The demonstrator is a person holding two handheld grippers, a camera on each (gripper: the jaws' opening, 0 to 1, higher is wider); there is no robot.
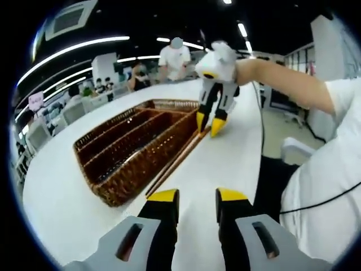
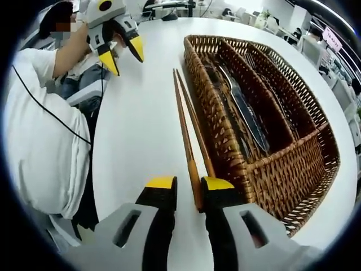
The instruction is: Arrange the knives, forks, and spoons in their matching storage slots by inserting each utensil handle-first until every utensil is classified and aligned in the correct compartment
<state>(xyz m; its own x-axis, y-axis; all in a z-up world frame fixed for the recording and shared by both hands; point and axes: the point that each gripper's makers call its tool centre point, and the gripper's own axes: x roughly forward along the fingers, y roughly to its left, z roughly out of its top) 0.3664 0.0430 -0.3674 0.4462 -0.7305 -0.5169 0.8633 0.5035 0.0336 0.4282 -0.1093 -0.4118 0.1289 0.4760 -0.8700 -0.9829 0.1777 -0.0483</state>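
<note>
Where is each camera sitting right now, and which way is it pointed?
Left gripper view: rides the left gripper, looks along the table at the basket; person's arm and shirt at right.
Right gripper view: rides the right gripper, looks the opposite way down the chopsticks beside the basket; person's shirt at left.
Shared: basket, chopsticks, table, each other's gripper.

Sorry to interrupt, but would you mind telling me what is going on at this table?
A person is sorting cutlery into a brown wicker divided tray on a white table. A knife already lies in one compartment. A pair of brown wooden chopsticks lies on the table beside the tray. The right gripper has its open jaws around their near ends; the left gripper hovers open further off.
</note>
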